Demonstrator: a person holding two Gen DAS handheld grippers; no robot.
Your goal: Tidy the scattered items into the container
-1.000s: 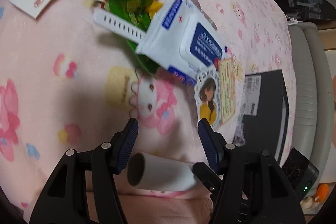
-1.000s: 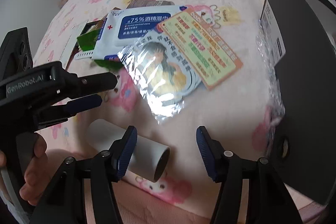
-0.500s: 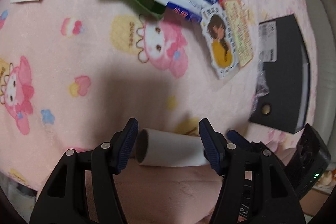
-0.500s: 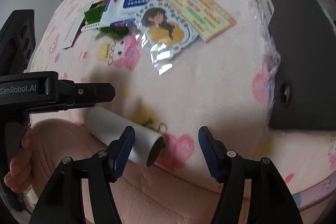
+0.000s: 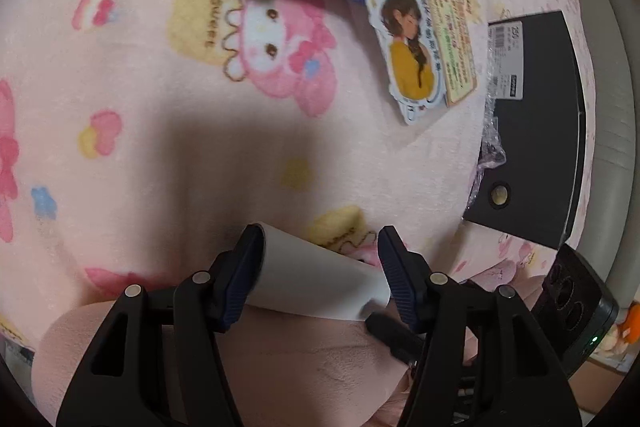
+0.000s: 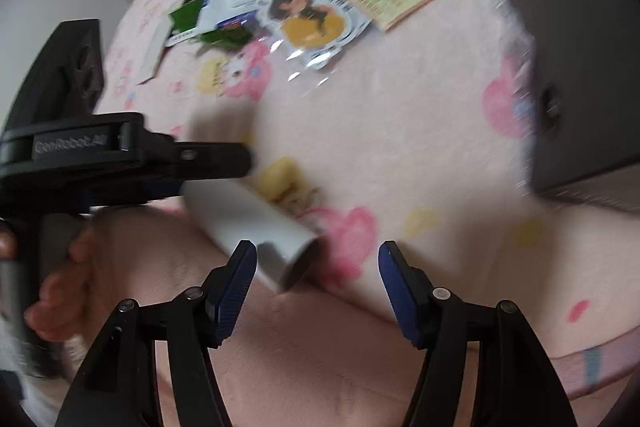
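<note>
Pink cartoon-print fleece blanket (image 5: 168, 131) covers the bed, and since a second ago the left gripper (image 5: 320, 247) has come down over the white cardboard tube (image 5: 316, 279) at the near edge; its blue pads now flank the tube lengthwise, not clenched. The right gripper (image 6: 318, 267) hovers released beside the tube's open end. Pickup looks imminent; the black box (image 5: 532, 131) waits to the right, well apart. Legible: "Sweet" on the blanket, "GenRobot.AI" on the left gripper's body
</note>
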